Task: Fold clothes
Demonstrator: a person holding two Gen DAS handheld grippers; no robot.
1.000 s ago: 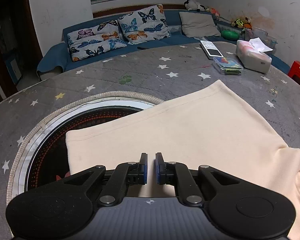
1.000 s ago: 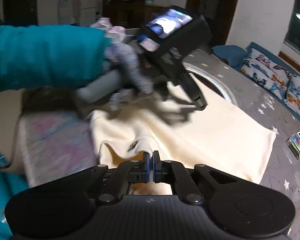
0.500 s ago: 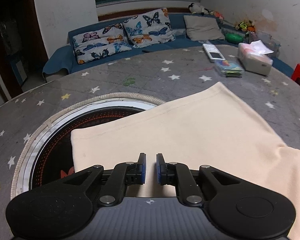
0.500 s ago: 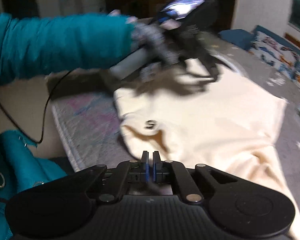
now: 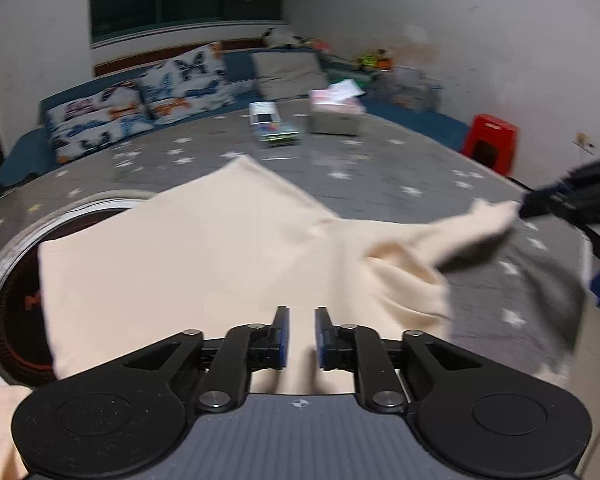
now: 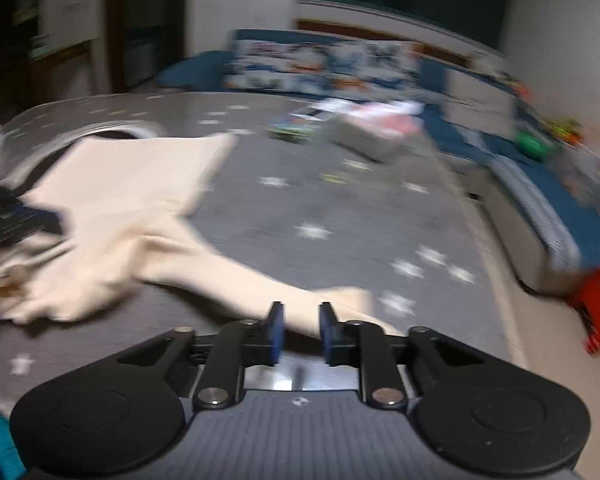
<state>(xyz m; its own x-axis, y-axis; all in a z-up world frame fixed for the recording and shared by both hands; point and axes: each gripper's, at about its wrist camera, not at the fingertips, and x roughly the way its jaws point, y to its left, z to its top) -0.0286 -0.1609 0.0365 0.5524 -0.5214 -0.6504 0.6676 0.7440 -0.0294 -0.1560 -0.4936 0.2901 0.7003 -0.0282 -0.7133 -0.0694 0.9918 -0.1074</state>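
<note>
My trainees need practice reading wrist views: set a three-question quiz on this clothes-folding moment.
1. True or false: the sleeve is stretched out sideways from the garment.
2. Which tongs are at the sleeve's end: A left, B right?
3. Fill in: the cloth under the garment bears white ____.

Key: 1 true. 2 B: the right tongs stand open astride the cuff, while the left tongs hang open over the body. 3 stars.

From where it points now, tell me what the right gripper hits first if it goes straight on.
The cream sleeve. It already lies across the gap of the right gripper, whose jaws stand apart, so the fingers would meet cloth almost at once. Past it is only bare star-print cover. Blur makes depth uncertain.
</note>
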